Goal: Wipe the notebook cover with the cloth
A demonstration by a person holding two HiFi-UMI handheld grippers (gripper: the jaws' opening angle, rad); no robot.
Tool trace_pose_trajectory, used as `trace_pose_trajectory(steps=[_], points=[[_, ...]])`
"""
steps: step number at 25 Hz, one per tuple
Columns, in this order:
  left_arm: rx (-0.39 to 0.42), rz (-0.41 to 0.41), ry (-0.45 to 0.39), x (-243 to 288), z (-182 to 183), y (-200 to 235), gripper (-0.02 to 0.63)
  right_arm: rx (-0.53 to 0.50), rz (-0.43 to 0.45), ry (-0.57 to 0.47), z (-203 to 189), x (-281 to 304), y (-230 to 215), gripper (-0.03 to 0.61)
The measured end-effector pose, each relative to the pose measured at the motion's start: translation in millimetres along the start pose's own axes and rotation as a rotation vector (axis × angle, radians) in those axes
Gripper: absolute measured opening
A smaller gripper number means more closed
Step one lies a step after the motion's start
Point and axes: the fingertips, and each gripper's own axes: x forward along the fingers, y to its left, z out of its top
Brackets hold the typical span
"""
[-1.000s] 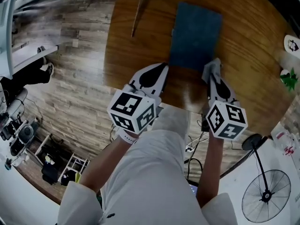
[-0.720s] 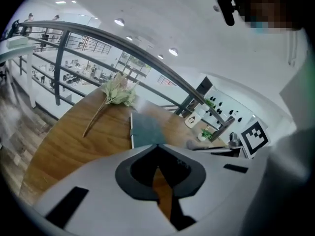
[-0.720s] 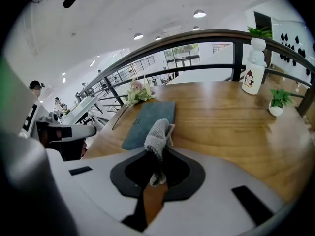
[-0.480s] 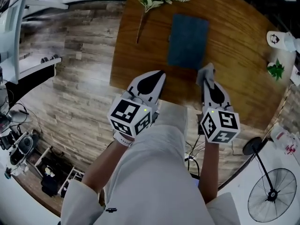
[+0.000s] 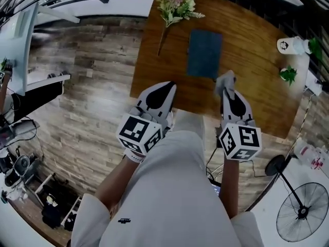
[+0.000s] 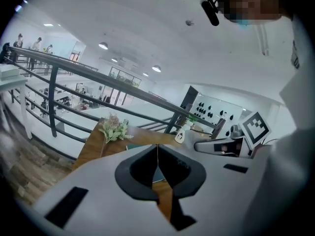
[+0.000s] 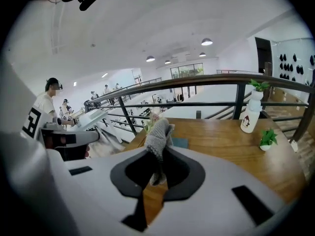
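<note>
A dark blue notebook (image 5: 204, 53) lies flat in the middle of the wooden table (image 5: 252, 102). My right gripper (image 5: 226, 84) is shut on a grey cloth (image 5: 224, 79) that sticks up past its tips, just short of the notebook's near right corner. In the right gripper view the grey cloth (image 7: 158, 133) stands bunched between the jaws, with the notebook (image 7: 179, 142) a small blue patch behind it. My left gripper (image 5: 165, 87) is shut and holds nothing, over the table's near left edge. The left gripper view shows its jaws meeting at the left gripper's tip (image 6: 157, 146).
A bunch of flowers (image 5: 175, 4) lies at the table's far left. A white bottle (image 5: 289, 46) and a small green plant (image 5: 288, 74) stand at the right edge. A metal railing (image 7: 197, 90) runs behind the table. A floor fan (image 5: 300, 215) stands at the lower right.
Both grippers have drawn back from the notebook toward the table's near edge. The view has pulled away, so the table and notebook look smaller and farther off.
</note>
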Motion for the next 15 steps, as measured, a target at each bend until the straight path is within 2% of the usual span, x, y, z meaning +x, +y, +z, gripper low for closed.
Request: trace_pose_trajectory(steps=[4,9,15], points=[[0.022,0.023,-0.026,-26,11,11,0.02,-0.017,0.0,-0.078,26,-25,21,0.04],[0.087,0.026,-0.087,-60,39,11,0.018,-0.074,0.021,-0.161,55,-53,50,0.04],[0.086,0.007,-0.15,-98,61,8,0.018,-0.13,0.007,-0.263,79,-85,75,0.04]])
